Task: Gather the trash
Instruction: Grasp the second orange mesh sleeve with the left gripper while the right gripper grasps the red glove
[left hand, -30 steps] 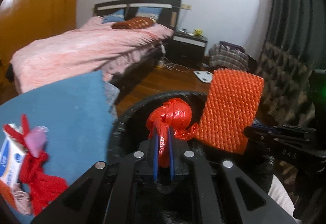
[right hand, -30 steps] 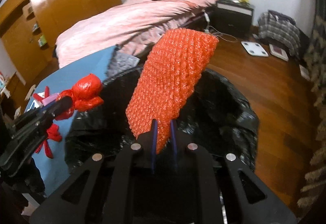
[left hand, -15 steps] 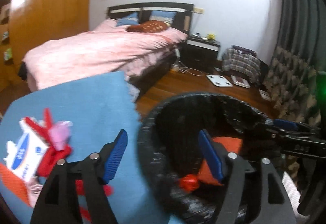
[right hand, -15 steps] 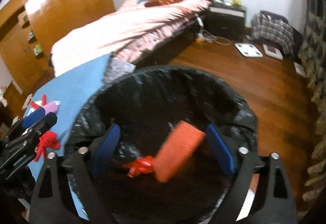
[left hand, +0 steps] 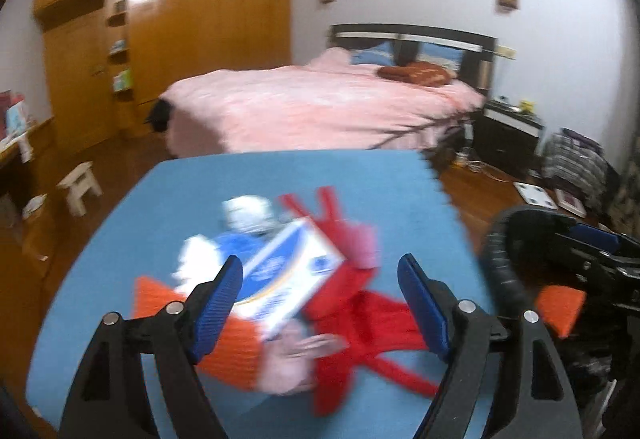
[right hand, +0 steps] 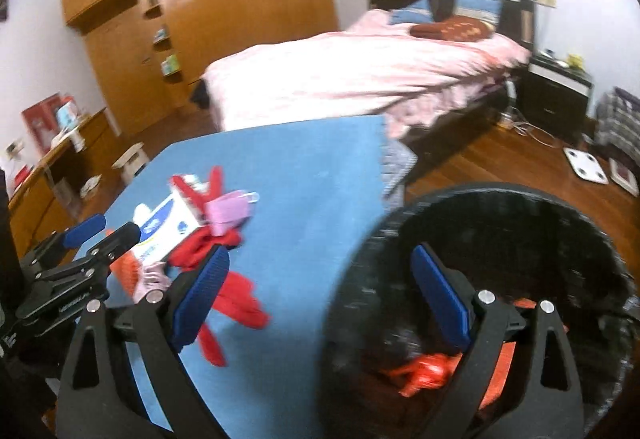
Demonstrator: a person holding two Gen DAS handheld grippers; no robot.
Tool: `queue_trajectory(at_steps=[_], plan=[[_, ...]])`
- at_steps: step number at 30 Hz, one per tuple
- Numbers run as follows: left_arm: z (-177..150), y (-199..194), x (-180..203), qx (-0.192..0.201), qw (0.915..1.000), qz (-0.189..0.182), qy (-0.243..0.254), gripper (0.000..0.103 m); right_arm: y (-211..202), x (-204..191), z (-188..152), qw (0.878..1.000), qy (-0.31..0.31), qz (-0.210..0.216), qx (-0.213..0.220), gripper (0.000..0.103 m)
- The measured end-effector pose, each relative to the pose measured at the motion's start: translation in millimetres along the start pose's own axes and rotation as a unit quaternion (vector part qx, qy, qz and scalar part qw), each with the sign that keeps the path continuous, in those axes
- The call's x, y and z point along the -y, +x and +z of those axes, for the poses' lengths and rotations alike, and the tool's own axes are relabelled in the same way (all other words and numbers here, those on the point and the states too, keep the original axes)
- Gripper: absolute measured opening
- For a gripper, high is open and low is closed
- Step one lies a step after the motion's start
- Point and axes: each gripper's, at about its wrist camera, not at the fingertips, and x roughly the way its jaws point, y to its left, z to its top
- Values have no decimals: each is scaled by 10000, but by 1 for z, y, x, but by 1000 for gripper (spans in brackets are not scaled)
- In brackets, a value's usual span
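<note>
Fingers [left hand: 226,289] of the left gripper [left hand: 320,297] are opening, empty, above the trash pile [left hand: 304,291] on the blue desk [left hand: 224,183], while the right gripper [right hand: 318,293] opens empty over the black-lined bin [right hand: 520,235] holding the red bag [right hand: 424,369].

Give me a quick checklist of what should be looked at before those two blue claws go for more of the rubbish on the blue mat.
1. Left gripper has nothing between its fingers, jaws opening: ok.
2. Right gripper has nothing between its fingers, jaws opening: ok.
3. Red knotted bag lies inside the black-lined bin: ok.
4. Orange bubble wrap is in the bin too: ok.
5. Rubbish left on the blue mat: the white and blue box and red bags are there, so the collecting is unfinished: not ok.
6. Clear view of the pile for choosing a piece: the pictures are blurred, so where one piece ends and the next begins: cannot tell.
</note>
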Motion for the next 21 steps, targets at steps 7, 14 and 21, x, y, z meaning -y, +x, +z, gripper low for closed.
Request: queue_trajectory(at_steps=[7,14,21], plan=[[-24,8,-55,-229,9976,599,-250,78,37,-45,-10,9991,-351,122,-183,90],[-49,28,-89,-626,9941,735,-498,78,62,-62,-23,9978,-517,37,-408,90],[-64,46,-96,-988,9911,639,-618,78,78,-68,-33,9960,-680,-16,-581,90]])
